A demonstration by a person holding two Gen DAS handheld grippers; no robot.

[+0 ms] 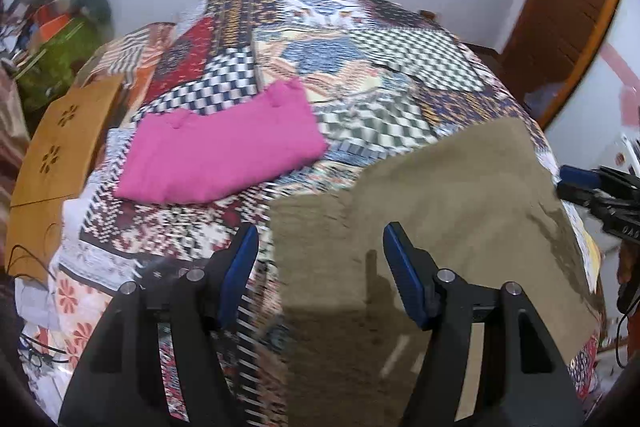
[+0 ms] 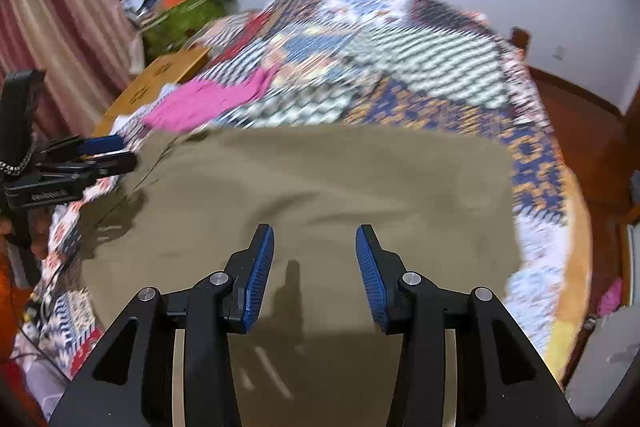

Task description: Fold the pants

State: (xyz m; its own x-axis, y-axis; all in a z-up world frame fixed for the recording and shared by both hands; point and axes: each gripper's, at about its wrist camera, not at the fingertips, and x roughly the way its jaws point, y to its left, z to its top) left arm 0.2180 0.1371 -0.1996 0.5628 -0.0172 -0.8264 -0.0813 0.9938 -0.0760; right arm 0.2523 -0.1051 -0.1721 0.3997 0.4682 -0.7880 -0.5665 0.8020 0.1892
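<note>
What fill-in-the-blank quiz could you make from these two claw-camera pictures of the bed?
1. The folded garment lying further up the bed is ____ in colour.
2. The pants spread out under both claws are ____ in colour.
3. Both the left claw and the right claw are open and hold ____.

Missing words: pink; khaki; nothing

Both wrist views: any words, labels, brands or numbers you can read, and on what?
No text can be read with certainty.
White lettering on the side of the black left gripper, seen in the right wrist view: mirrored and blurred, unreadable.
White marks on the black right gripper, at the edge of the left wrist view: cut off, unreadable.
Khaki-brown pants, folded pink garment, patchwork bedspread: patterns only, no lettering.
</note>
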